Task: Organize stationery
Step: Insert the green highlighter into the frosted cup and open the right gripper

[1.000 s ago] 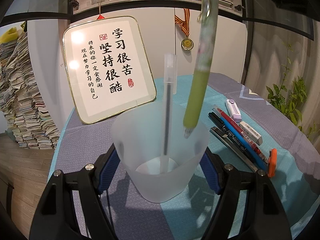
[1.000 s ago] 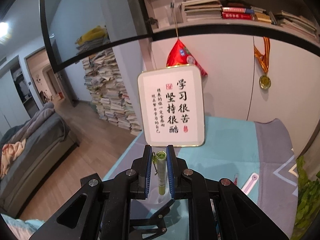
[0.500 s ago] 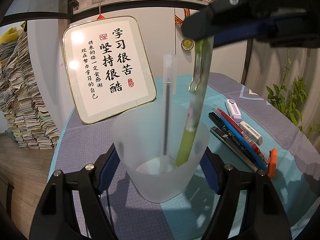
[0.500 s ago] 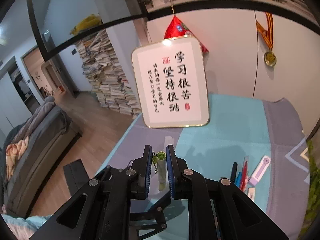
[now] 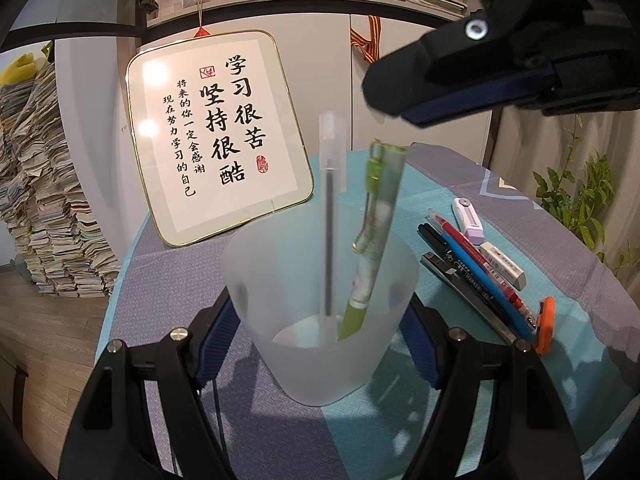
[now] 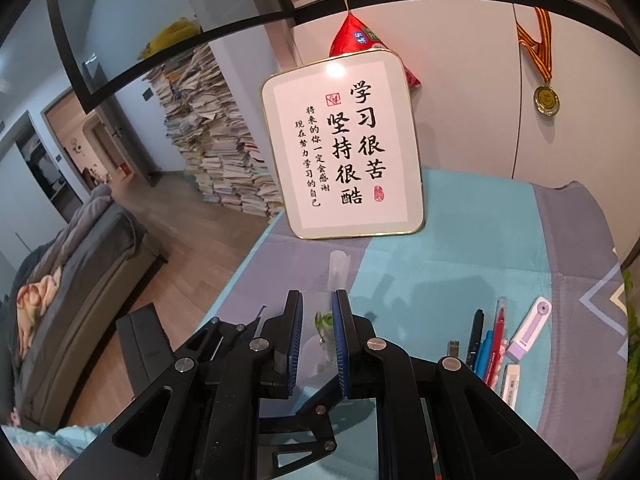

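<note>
Two pens standing in frosted cup (image 5: 280, 272), clamped by left gripper (image 5: 320, 332): clear pen (image 5: 329, 220) upright, green pen (image 5: 376, 232) leaning on rim. Right gripper (image 6: 318, 316) just above, fingers narrowly parted, gripping nothing. Lift straight up, clear of pen tops, before reaching for loose pens (image 5: 472, 272) on cloth; hold cup steady.

The right gripper's (image 6: 316, 312) own fingers (image 6: 294, 320) hide the green pen (image 6: 323, 320) below its top; the cup (image 5: 320, 312) between the left fingers (image 5: 216, 340) covers their pads.
</note>
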The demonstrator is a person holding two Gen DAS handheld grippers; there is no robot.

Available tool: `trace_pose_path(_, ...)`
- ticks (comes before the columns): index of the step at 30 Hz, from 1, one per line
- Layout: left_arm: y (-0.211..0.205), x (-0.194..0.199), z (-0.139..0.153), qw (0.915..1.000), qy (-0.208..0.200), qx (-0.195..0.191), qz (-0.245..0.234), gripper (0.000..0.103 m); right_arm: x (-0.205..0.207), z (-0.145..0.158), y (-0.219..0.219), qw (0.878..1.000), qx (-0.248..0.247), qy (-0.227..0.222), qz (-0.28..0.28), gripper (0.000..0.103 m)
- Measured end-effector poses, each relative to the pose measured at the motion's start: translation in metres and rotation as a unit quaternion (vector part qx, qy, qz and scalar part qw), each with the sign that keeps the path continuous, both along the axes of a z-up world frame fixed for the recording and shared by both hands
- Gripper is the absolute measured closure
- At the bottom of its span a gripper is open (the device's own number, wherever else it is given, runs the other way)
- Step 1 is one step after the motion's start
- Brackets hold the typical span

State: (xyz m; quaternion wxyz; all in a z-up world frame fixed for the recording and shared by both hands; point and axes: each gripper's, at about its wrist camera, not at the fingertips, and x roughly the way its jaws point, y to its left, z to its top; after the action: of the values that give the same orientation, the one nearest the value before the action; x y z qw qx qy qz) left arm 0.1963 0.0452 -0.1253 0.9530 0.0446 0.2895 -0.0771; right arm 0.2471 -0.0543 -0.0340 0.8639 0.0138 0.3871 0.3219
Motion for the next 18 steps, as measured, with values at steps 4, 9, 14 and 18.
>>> trace_pose_path(4, 0.0, 0.0, 0.0, 1.0, 0.0, 0.0, 0.0, 0.029, -0.005, 0.012, -0.013, 0.999, 0.013, -0.024, -0.018, 0.088)
trace_pose_path(9, 0.001, 0.0, 0.0, 1.0, 0.0, 0.0, 0.0, 0.029, 0.004, 0.013, -0.046, 0.998, 0.014, -0.021, -0.062, 0.088)
trace_pose_path(14, 0.0, 0.0, 0.0, 1.0, 0.0, 0.001, 0.0, 0.029, 0.026, -0.023, -0.059, 0.995, -0.033, 0.024, -0.088, 0.088)
trace_pose_path(18, 0.0, 0.0, 0.0, 1.0, 0.0, 0.0, 0.0, 0.029, 0.049, -0.064, -0.054, 0.991, -0.075, 0.076, -0.086, 0.088)
